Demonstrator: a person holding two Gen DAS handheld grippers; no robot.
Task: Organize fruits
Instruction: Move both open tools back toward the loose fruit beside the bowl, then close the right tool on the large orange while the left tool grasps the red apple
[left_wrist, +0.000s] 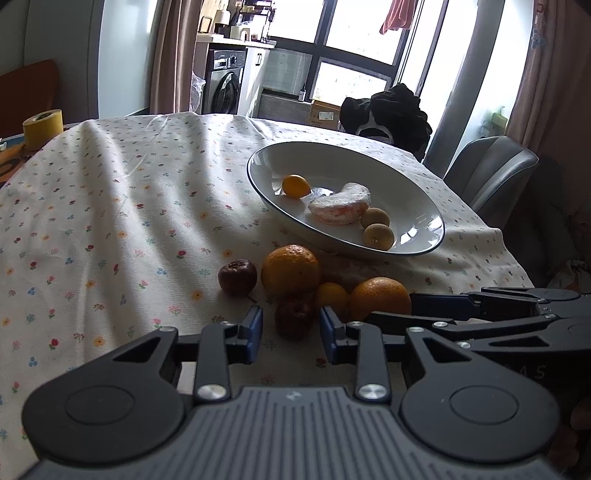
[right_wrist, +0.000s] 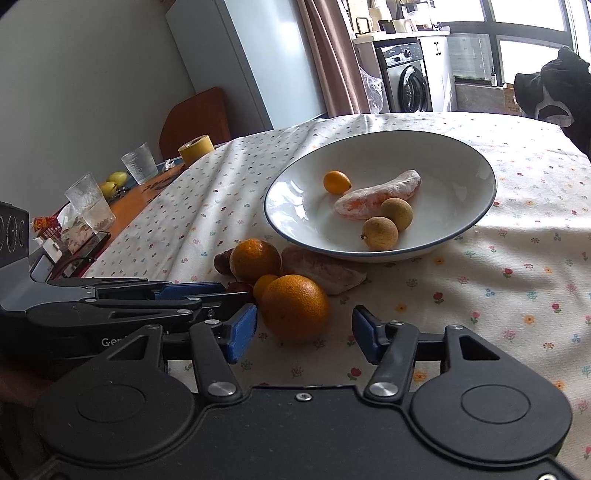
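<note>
1. The left claw (left_wrist: 291, 328) is spread open low over the floral tablecloth (left_wrist: 110, 221) on the tabletop, its blue pads on either side of a dark wrinkled fruit (left_wrist: 294, 318) without visibly touching it.
2. The right claw (right_wrist: 303, 326) is also released, jaws wide apart around the near orange (right_wrist: 294, 307), with a gap showing on each side.
3. Beyond these lie a second dark wrinkled fruit (left_wrist: 237, 277) to the left, the far orange (left_wrist: 290, 269) beside it, and a small kumquat (left_wrist: 331, 295) wedged between the two oranges.
4. A pale wrapped piece (right_wrist: 325, 271) lies on the cloth just under the near rim of the plate (left_wrist: 424, 206), its long axis running left to right.
5. In the plate, a peeled citrus segment (right_wrist: 376, 199) is curved, its long axis running from near left to far right in the right wrist view.
6. Two round tan longans (right_wrist: 380, 232) sit touching its near side, and another kumquat (right_wrist: 337, 181) rests just left of the segment's far end.
7. The plate stands far and right of the loose fruit cluster.
</note>
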